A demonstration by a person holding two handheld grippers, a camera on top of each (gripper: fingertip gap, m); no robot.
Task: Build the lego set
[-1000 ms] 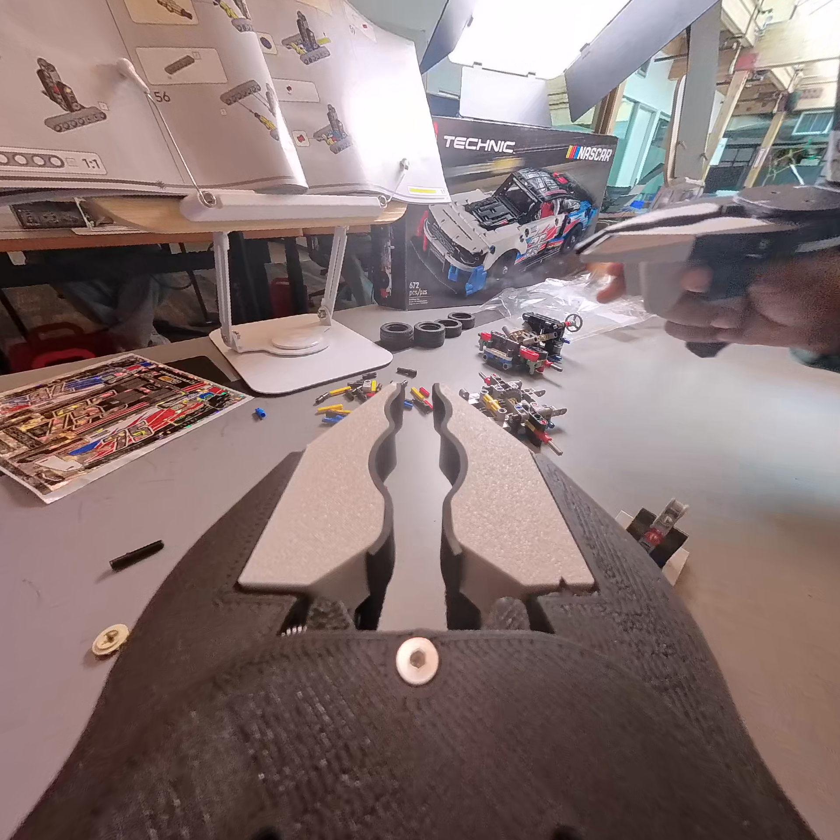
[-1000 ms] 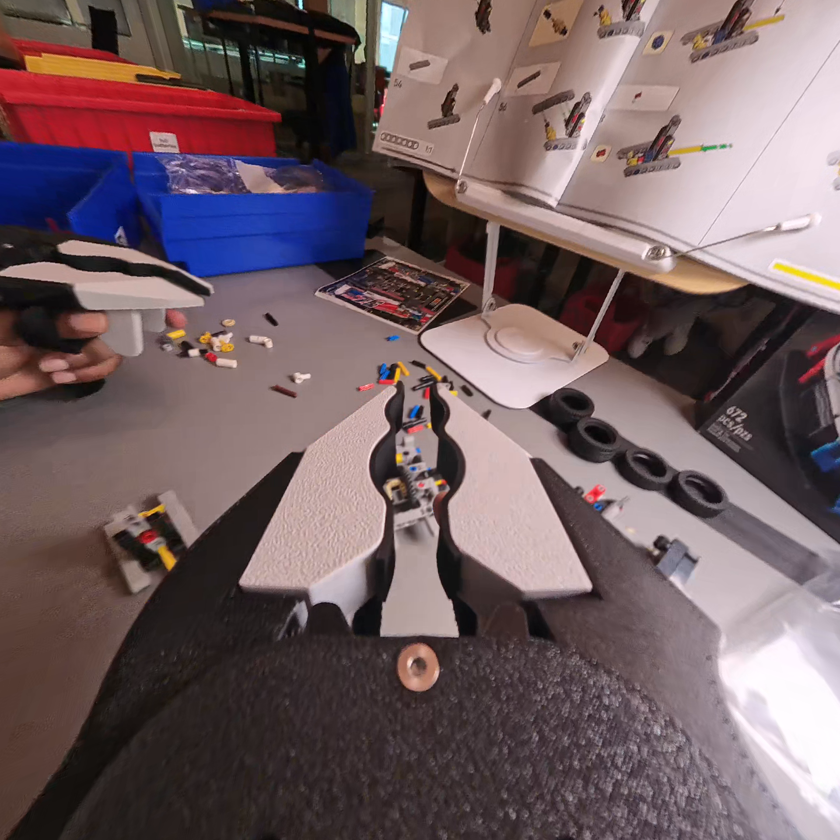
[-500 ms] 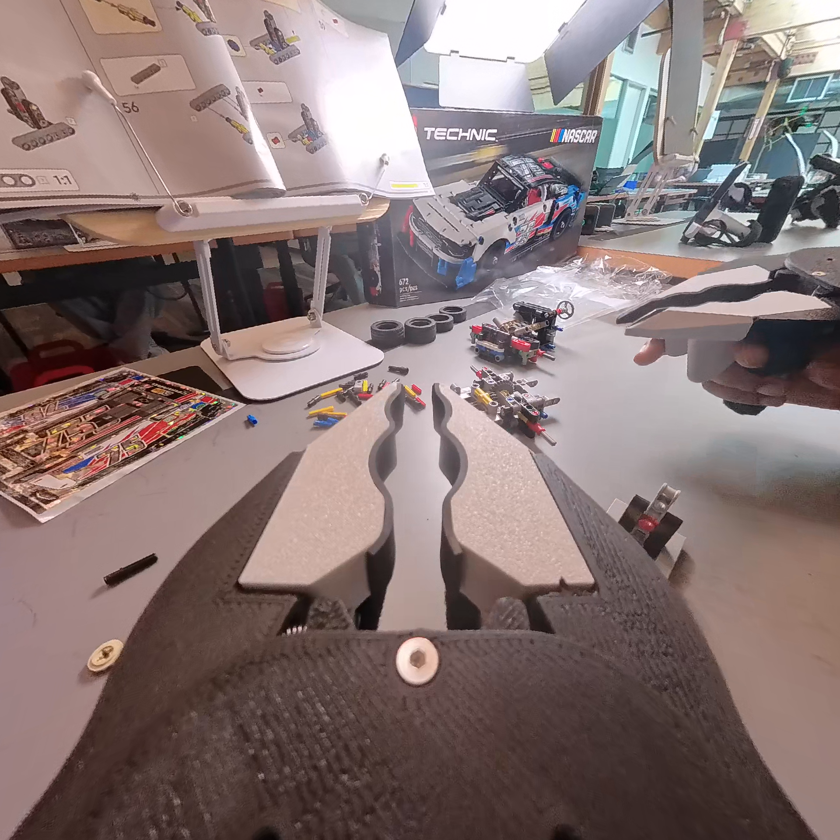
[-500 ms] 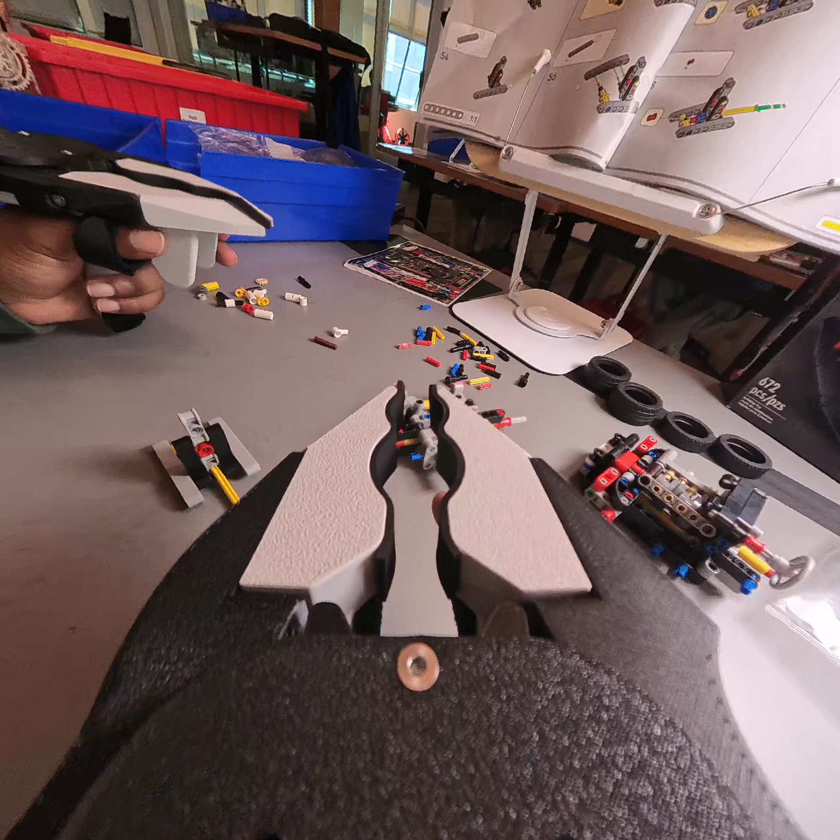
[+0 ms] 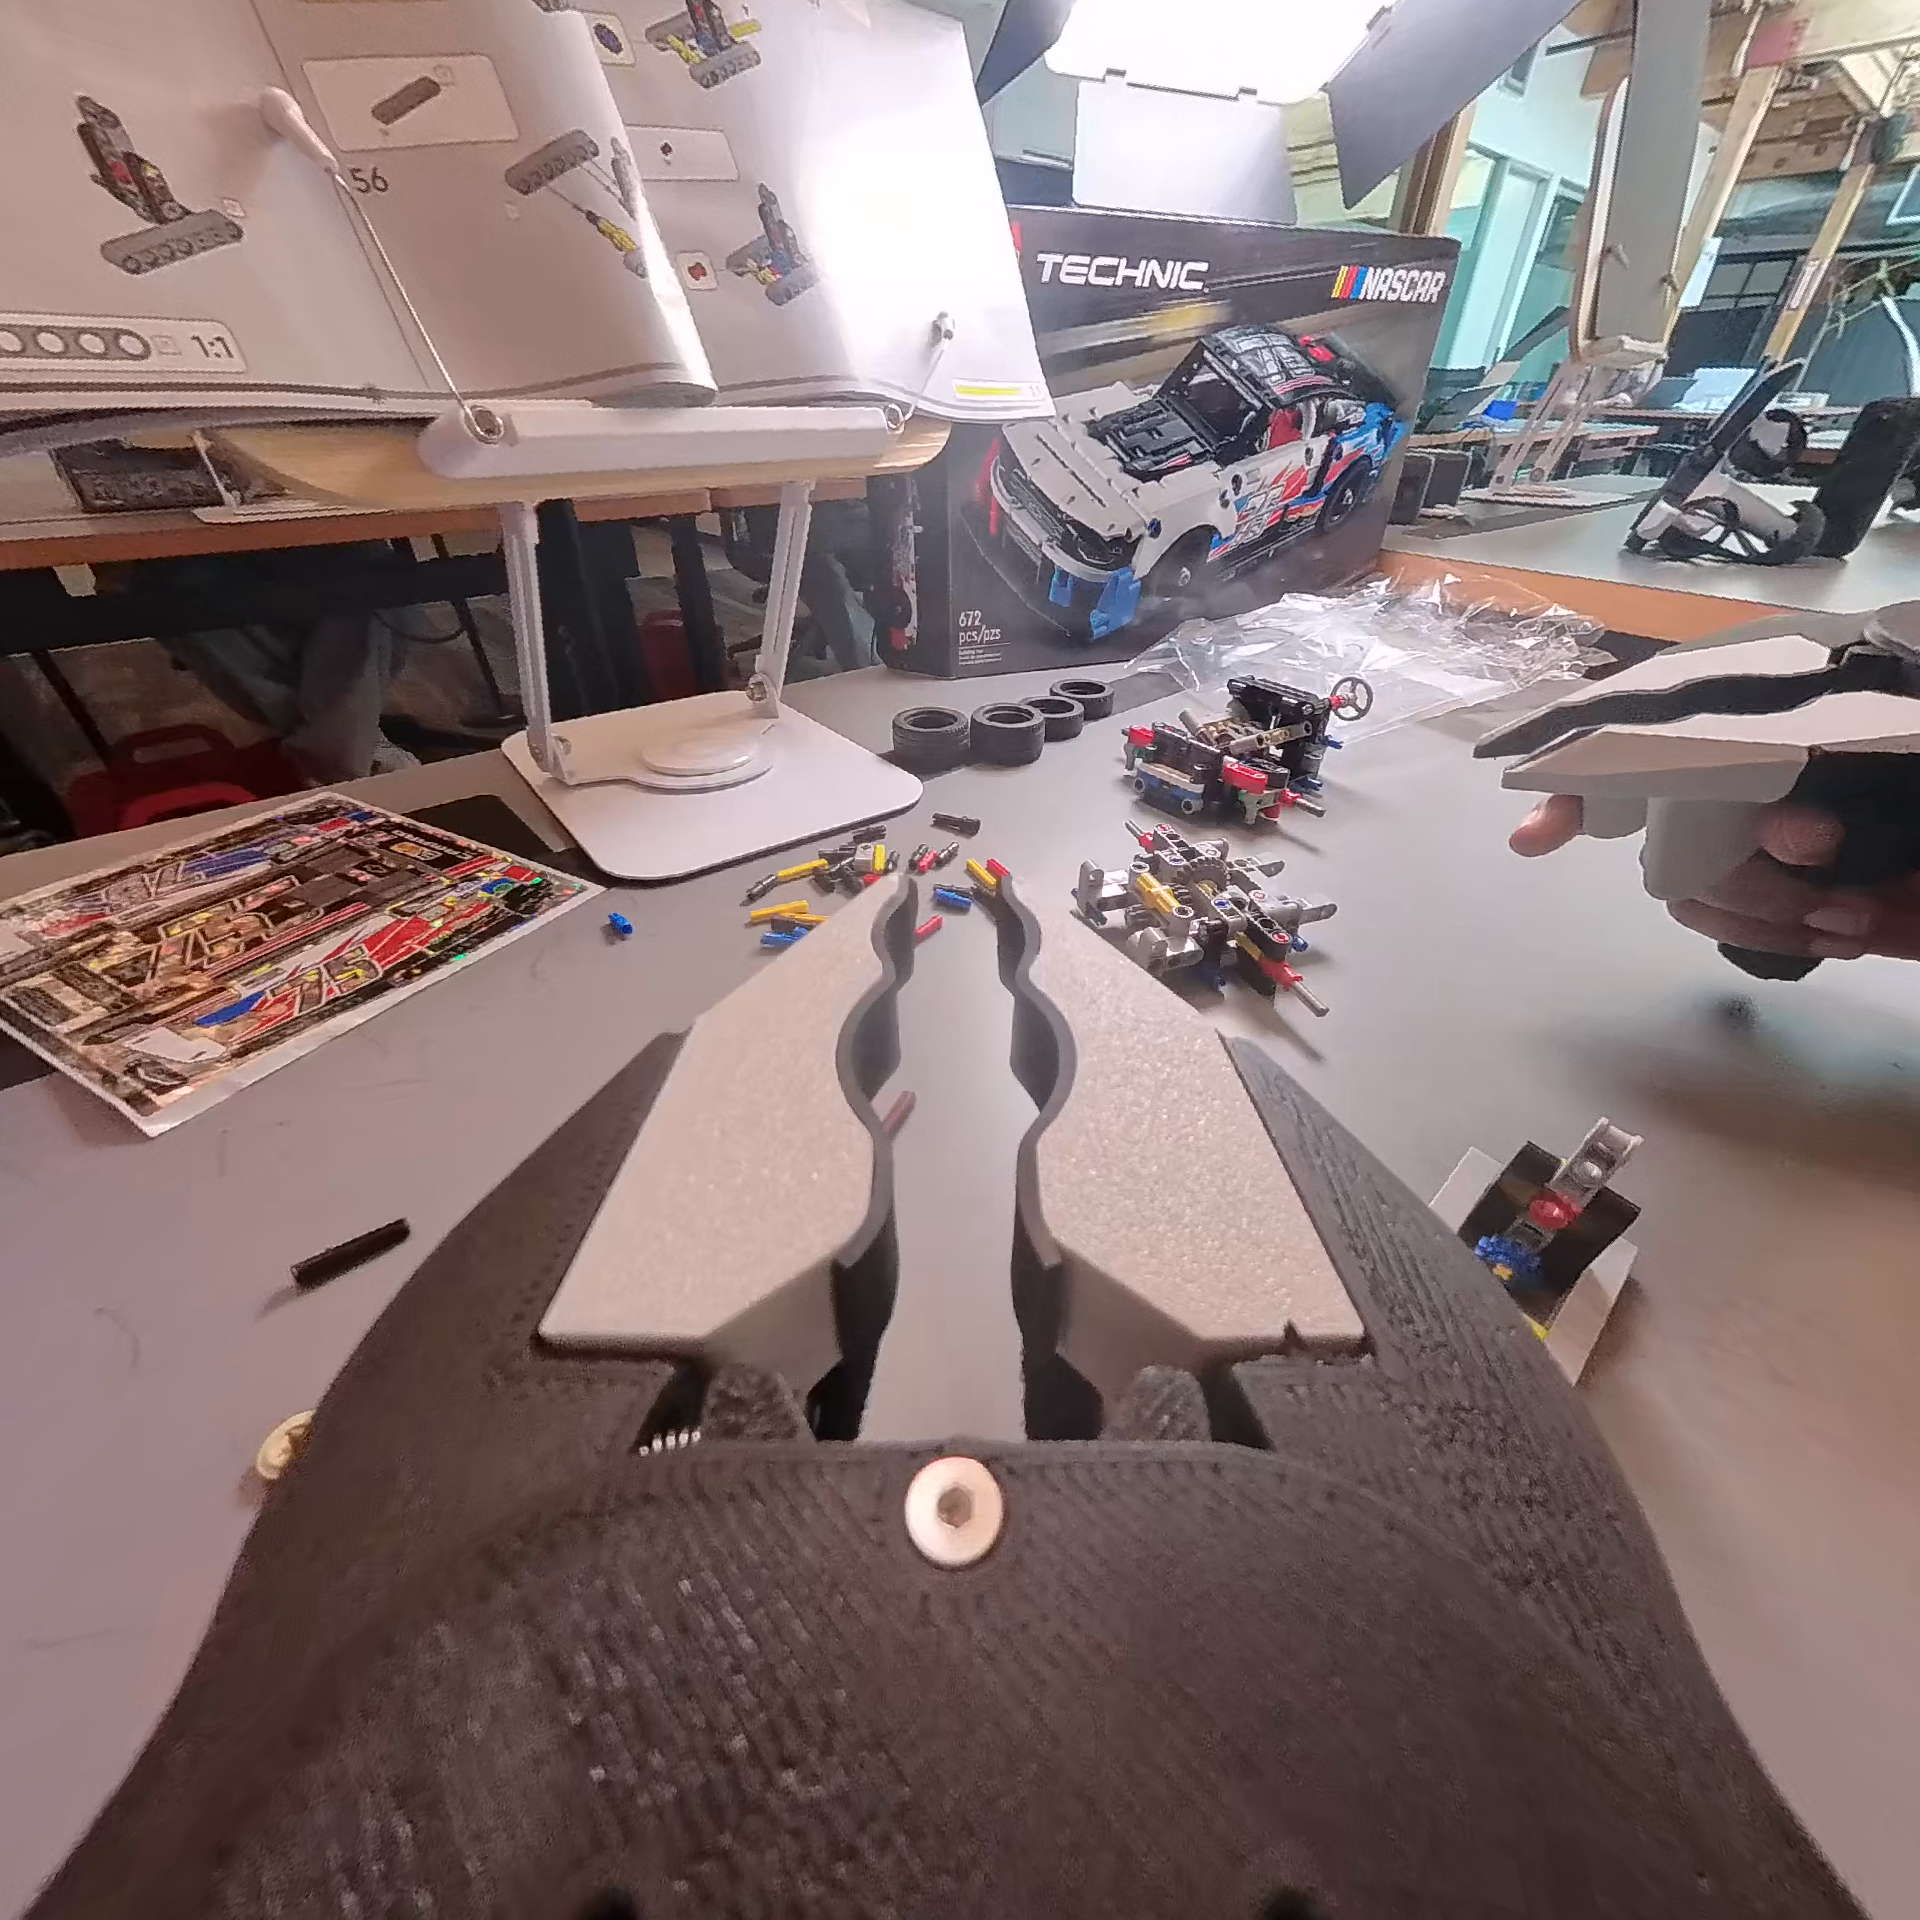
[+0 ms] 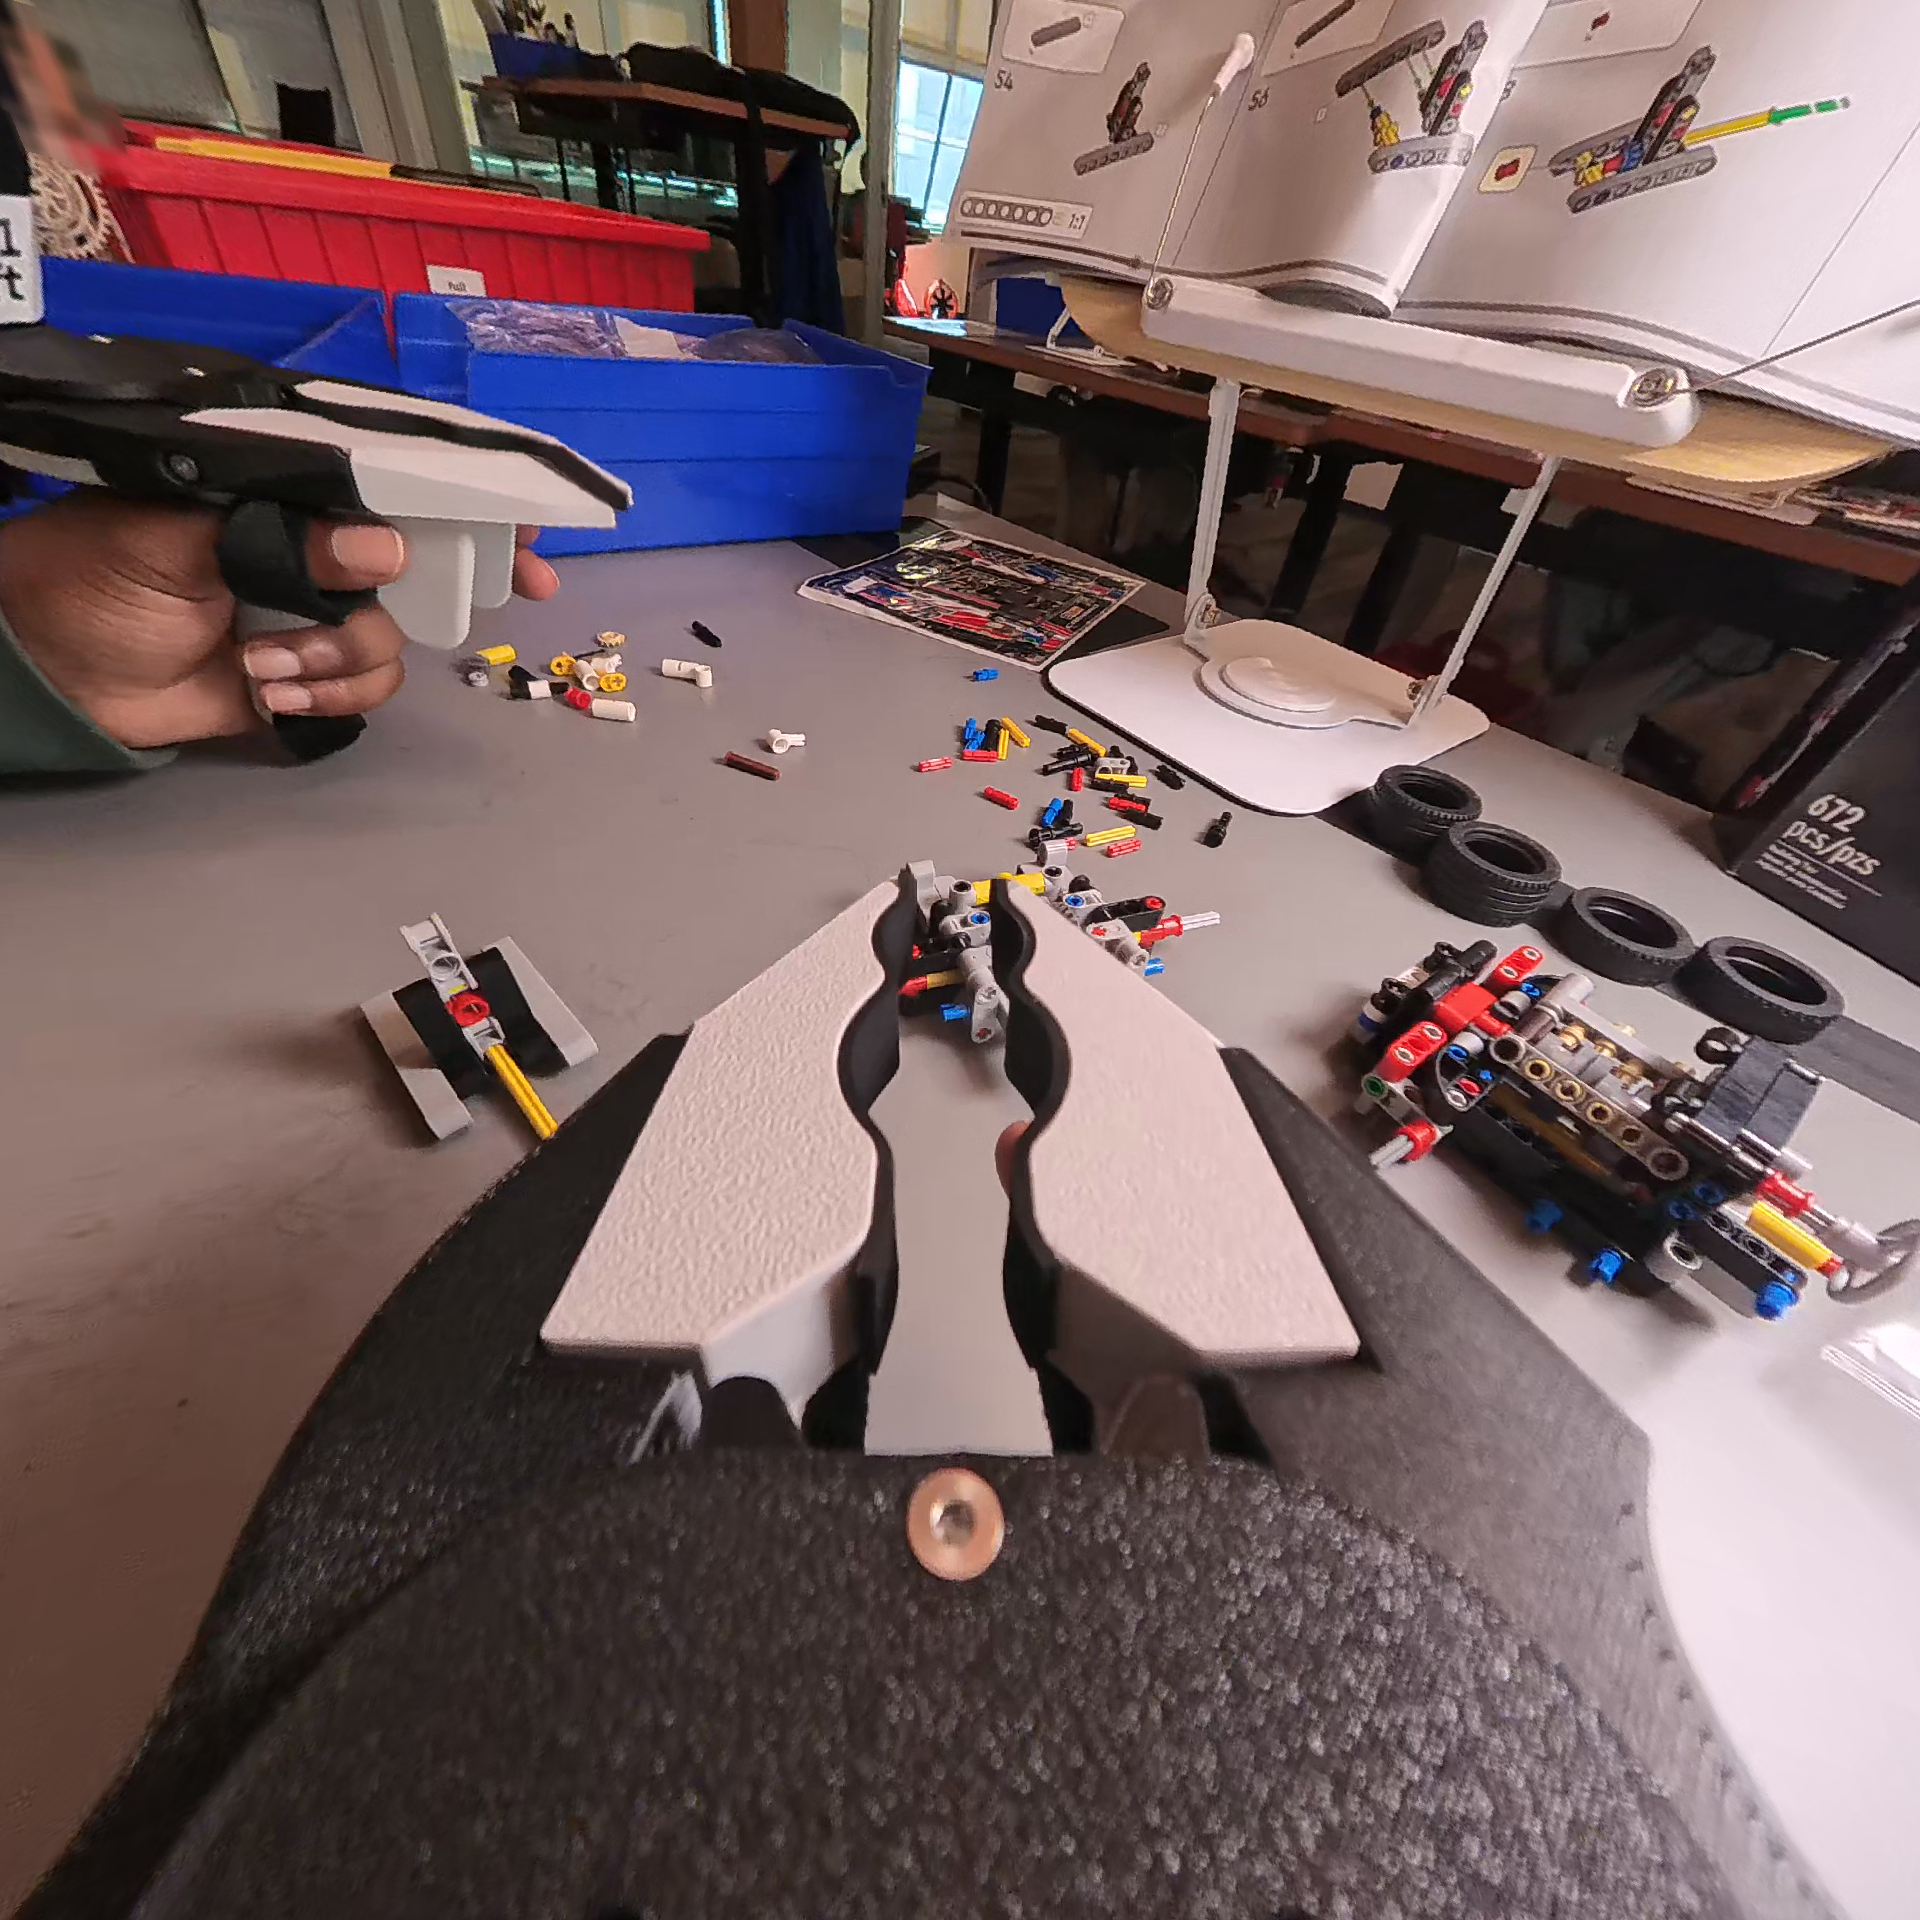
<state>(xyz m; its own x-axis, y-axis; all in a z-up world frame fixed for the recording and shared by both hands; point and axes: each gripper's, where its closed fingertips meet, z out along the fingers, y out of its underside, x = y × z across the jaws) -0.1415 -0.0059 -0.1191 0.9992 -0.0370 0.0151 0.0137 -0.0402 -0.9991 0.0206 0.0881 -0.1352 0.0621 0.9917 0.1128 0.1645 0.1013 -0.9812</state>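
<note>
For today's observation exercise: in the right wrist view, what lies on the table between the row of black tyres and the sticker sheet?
The white base of the book stand sits between the tyres and the sticker sheet, with small loose pins scattered just in front of it.

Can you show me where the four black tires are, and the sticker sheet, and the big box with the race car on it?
Black tires (image 5: 1003,730), left wrist view: tread of the second tire in the row.
Sticker sheet (image 5: 249,935), left wrist view: middle of the colourful sheet.
Race car box (image 5: 1195,468), left wrist view: the box's front face.
</note>
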